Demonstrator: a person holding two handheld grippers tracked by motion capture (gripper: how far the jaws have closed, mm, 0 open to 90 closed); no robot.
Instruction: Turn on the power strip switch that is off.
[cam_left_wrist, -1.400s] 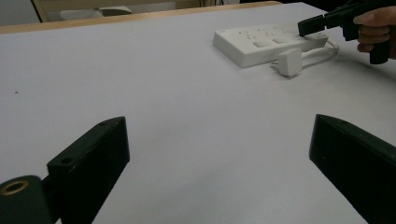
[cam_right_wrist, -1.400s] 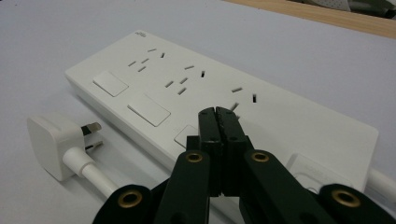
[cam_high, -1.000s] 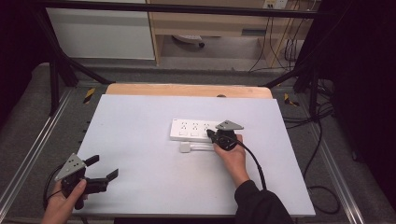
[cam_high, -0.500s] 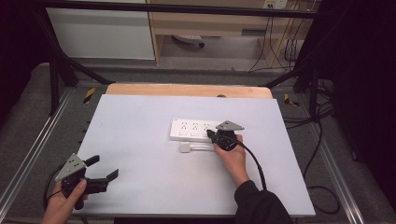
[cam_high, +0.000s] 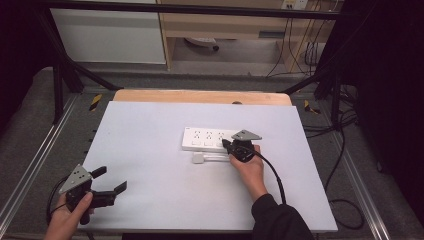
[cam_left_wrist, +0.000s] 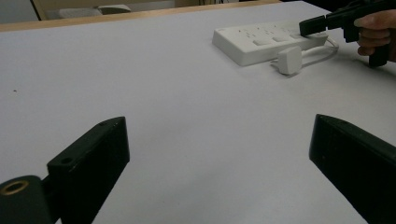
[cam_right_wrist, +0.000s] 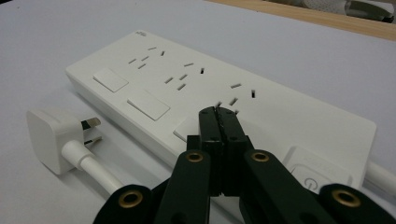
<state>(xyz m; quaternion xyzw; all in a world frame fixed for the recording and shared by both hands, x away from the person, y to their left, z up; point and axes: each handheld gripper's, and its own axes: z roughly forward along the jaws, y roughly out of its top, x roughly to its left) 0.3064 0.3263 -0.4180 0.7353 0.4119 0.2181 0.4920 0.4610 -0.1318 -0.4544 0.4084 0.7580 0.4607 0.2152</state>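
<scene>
Right gripper (cam_right_wrist: 218, 114) closed, empty, tips over the white power strip (cam_high: 207, 139) by a switch (plug (cam_high: 198, 158) lies just beside). Left gripper (cam_high: 107, 182) open, well apart.

White table (cam_high: 150, 150) underneath it all, wooden strip (cam_high: 200, 96) along its far edge; beyond, a white cabinet (cam_high: 107, 35); cables (cam_high: 345, 145) trail over grey floor at right.

Even overhead light, bright table (cam_high: 150, 130), dark surroundings, soft shadows, slightly soft focus
</scene>
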